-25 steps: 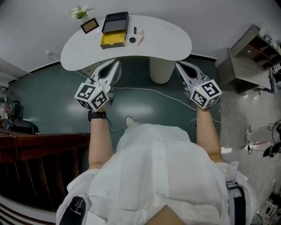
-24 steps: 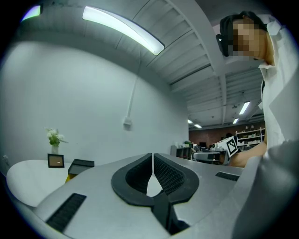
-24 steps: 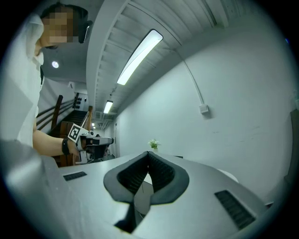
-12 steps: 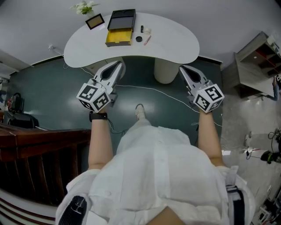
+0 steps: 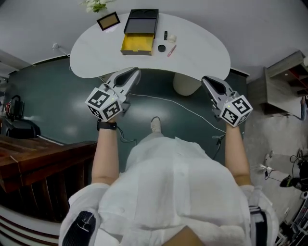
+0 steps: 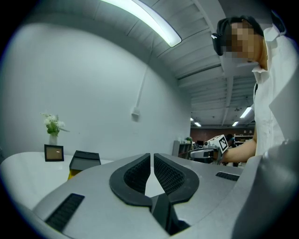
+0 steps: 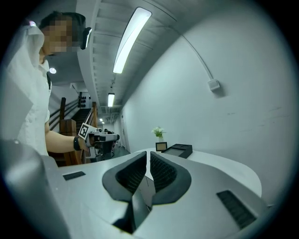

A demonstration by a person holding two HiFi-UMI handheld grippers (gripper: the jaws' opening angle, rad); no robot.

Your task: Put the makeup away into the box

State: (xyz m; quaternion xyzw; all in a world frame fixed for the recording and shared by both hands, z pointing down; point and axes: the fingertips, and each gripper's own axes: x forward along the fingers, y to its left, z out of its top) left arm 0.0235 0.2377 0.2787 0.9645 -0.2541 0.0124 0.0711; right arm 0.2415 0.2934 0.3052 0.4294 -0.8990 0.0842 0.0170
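The open box point(image 5: 136, 45), black with a yellow inside, lies on the white table point(image 5: 202, 48), its lid point(image 5: 142, 21) propped behind it. To its right lie the makeup pieces: a small black tube point(image 5: 165, 35), a white piece point(image 5: 172, 38), a round black compact point(image 5: 161, 48) and a pink pencil point(image 5: 171, 50). My left gripper point(image 5: 136, 72) and right gripper point(image 5: 206, 79) hang short of the table's near edge, both shut and holding nothing. The left gripper point(image 6: 152, 156) faces the box point(image 6: 84, 161). The right gripper point(image 7: 148, 156) sees the box point(image 7: 180, 149) far off.
A picture frame point(image 5: 108, 20) and a vase of flowers point(image 5: 96, 6) stand at the table's back left. The table's pedestal point(image 5: 186, 84) and a white cable point(image 5: 183, 108) are on the dark green floor. Grey shelves point(image 5: 284, 81) stand at the right, a wooden counter point(image 5: 29, 153) at the left.
The person has stepped toward the table. It now sits nearer and further right in the head view. Both grippers have moved forward toward its edge, still shut.
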